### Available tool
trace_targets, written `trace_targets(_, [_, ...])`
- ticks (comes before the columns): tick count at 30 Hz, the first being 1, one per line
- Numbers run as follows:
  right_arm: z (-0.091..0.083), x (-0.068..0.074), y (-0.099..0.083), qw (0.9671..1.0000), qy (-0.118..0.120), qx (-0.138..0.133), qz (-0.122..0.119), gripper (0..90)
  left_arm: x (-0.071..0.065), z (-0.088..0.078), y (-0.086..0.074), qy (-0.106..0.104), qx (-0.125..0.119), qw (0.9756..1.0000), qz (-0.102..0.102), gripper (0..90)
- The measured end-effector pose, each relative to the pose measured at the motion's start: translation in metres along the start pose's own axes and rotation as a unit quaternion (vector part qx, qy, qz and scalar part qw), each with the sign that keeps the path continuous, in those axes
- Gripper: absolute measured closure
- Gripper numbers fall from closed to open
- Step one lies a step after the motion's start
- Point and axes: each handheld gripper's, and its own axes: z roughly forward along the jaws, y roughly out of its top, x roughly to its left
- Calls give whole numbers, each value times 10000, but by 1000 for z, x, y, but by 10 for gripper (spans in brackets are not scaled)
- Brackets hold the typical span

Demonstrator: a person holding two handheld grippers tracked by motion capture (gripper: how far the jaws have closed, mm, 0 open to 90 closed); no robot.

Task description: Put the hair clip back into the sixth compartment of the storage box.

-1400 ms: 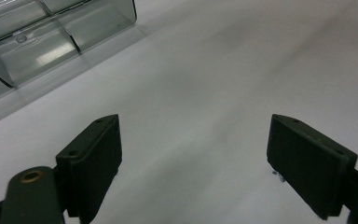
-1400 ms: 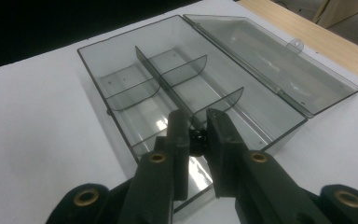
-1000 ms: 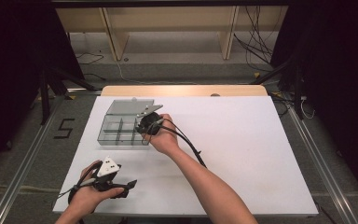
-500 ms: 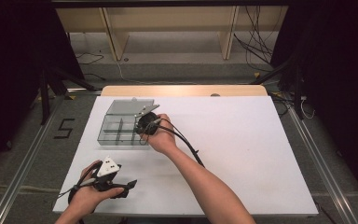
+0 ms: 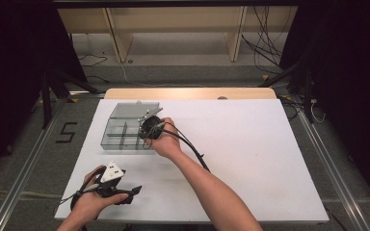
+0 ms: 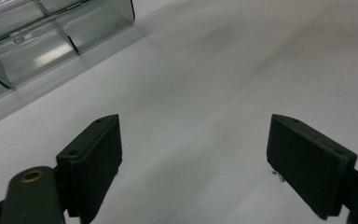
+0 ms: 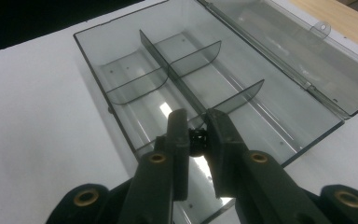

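My right fingers [image 7: 196,140] pinch a small black part [image 7: 198,139] over the near compartment of the open clear box [image 7: 121,56], far left on the bench [image 5: 250,144]. Next I'd judge: lower, then release into it. My left fingers [image 6: 193,163] rest spread, empty.

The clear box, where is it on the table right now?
The clear box sits open on the white table's far left in the high view, under the right hand-held gripper.
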Motion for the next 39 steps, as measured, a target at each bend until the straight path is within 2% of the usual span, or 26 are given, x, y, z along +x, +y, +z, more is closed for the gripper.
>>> trace_targets(39, [15,1,3,9987,29,499,-44,803,0,0,0,-34,18,10000,22,177])
